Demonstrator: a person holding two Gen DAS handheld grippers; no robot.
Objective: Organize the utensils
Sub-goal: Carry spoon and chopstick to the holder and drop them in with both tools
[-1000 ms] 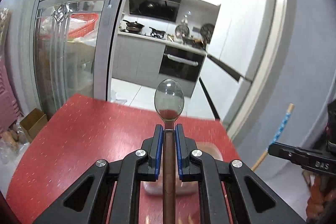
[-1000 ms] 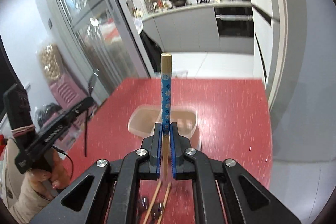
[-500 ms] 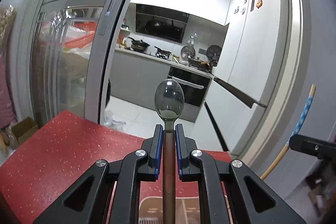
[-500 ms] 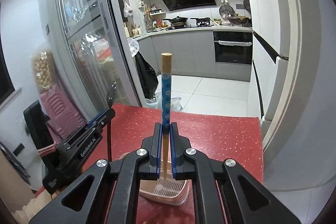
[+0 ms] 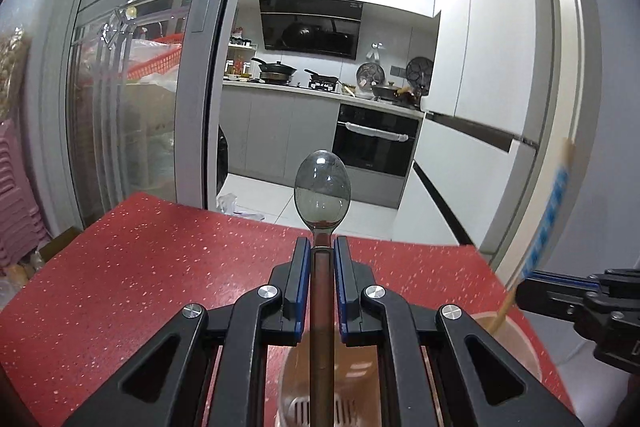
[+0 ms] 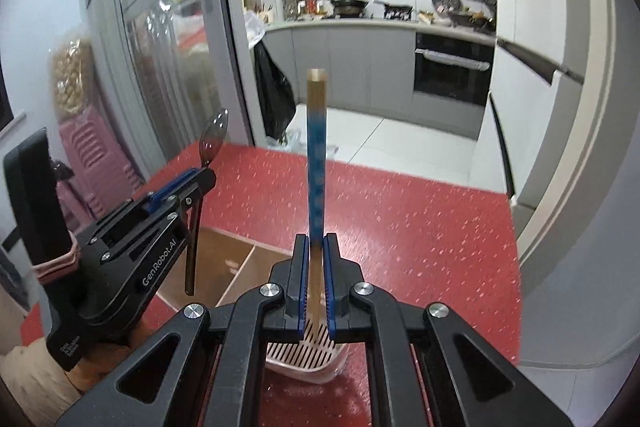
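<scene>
Left wrist: L claw (image 5: 322,255) grips spoon (image 5: 322,193), R claw (image 6: 314,251) chopstick (image 6: 316,155), red table (image 5: 140,259), kitchen.

In the left wrist view, the dark brown handle of the grey translucent spoon (image 5: 322,193) runs down between the left tongs (image 5: 322,259) and is cut off by the bottom edge. The pale translucent plastic organiser box (image 5: 516,343) is mostly hidden behind the tongs' black frame. The blue-patterned wooden chopstick (image 5: 548,219) is blurred; its pattern cannot be read. In the right wrist view, the chopstick's lower end disappears behind the right tongs (image 6: 314,247).
</scene>
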